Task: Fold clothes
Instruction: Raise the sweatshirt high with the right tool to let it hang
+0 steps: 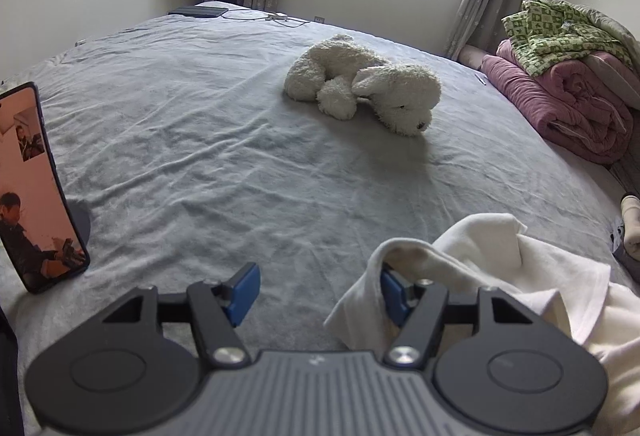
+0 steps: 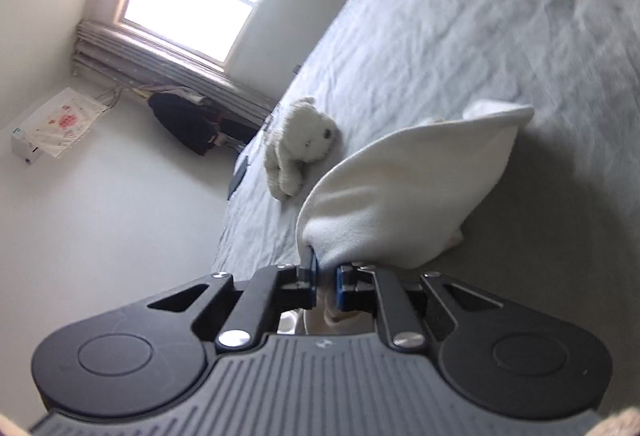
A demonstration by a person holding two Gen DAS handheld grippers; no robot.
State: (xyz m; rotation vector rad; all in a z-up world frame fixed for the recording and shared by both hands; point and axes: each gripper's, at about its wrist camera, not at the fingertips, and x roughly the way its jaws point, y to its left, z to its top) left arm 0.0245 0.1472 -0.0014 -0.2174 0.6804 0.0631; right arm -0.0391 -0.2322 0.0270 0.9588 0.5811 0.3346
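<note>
White garment [image 2: 400,195] clamped in right gripper [image 2: 326,286] jaws; left gripper [image 1: 316,292] jaws apart, cloth draped over 1 finger. Snagging on left finger risked; slipping possible.

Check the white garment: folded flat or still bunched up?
Bunched, not folded. The white garment is lifted in a loose bulge off the bed, pinched in the right gripper; part is draped over one finger of the open left gripper.

We count: one white garment [image 1: 500,268] at right of tongs; one plush dog [image 1: 360,83] ahead; one phone [image 1: 36,191] left; two folded quilts [image 1: 568,75] far right.
</note>
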